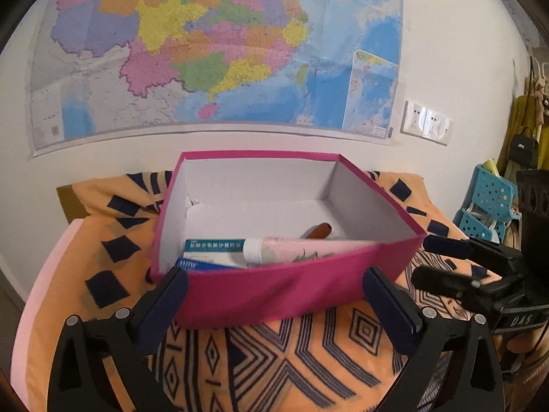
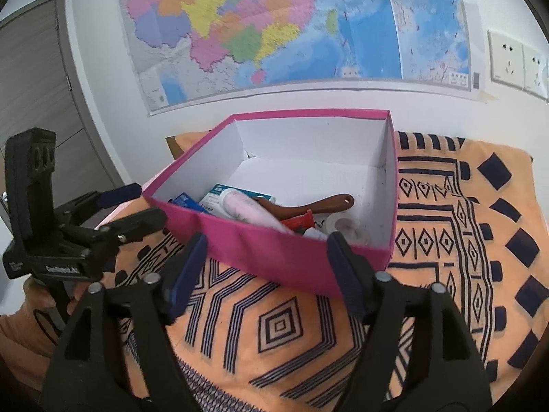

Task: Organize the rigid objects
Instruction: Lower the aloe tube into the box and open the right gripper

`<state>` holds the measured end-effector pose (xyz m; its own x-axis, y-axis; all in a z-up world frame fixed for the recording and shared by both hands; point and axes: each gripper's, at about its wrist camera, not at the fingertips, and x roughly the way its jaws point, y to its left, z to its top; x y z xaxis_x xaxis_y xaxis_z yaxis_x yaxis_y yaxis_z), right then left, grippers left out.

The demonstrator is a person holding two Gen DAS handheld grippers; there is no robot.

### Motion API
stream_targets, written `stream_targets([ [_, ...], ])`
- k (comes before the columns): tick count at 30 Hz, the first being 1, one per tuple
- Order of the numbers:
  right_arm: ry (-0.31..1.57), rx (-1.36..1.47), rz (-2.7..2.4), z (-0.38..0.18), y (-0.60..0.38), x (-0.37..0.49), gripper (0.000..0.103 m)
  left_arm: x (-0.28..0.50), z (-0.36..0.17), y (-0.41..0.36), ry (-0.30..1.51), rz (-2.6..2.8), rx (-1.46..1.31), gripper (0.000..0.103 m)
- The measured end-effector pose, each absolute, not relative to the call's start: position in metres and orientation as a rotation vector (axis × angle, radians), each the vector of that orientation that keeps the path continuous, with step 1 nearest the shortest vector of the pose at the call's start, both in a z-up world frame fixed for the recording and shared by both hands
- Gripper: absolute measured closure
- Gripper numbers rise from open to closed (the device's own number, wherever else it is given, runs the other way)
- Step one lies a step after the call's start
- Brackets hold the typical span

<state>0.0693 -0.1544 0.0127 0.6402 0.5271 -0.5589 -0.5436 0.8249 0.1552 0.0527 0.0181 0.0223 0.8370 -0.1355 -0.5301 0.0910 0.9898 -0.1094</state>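
**Both grippers empty, everything in the pink box**

Right now my left gripper (image 1: 274, 286) hangs just in front of the near wall of the pink box (image 1: 274, 288), its jaws spread wide apart with nothing between them. My right gripper (image 2: 267, 261) sits at the box's near right side, jaws likewise spread and empty. From the left wrist view I see the right gripper off to my right, beside the box's corner; from the right wrist view the left one shows at the left, close to the box's near left corner.

The box stands open on an orange patterned cloth (image 2: 281, 326) that covers the table, its back edge close to the wall. Inside, against the near wall, lie a teal-and-white medicine carton (image 1: 214, 245), a blue carton (image 1: 192, 263) just in front of it, and a pale pink tube (image 1: 291, 249) with a white cap lying slantwise over them. The right wrist view shows more: a brown-handled tool (image 2: 315, 206) lying flat behind the tube, a small red item (image 2: 298, 221) touching it, and a white roll of tape (image 2: 343, 225) near the right wall. I cannot tell what the red item is.

A large coloured map (image 1: 212, 44) hangs on the wall behind the box, with white wall sockets (image 2: 518, 60) to its right.
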Motion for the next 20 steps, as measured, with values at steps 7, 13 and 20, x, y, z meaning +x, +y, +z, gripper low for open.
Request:
stream_targets([
  [7,0.58,-0.088,0.563,-0.005,-0.145,0.039,0.004,0.035,0.0,0.015,0.62,-0.07,-0.085,0.0],
  [13,0.587,-0.095,0.508,-0.017,-0.145,0.033,0.004,0.025,-0.015,0.02,0.655,-0.038,-0.122,0.0],
  [20,0.61,-0.078,0.509,-0.027,-0.144,0.026,0.004,0.014,-0.014,0.013,0.612,-0.068,-0.08,0.0],
])
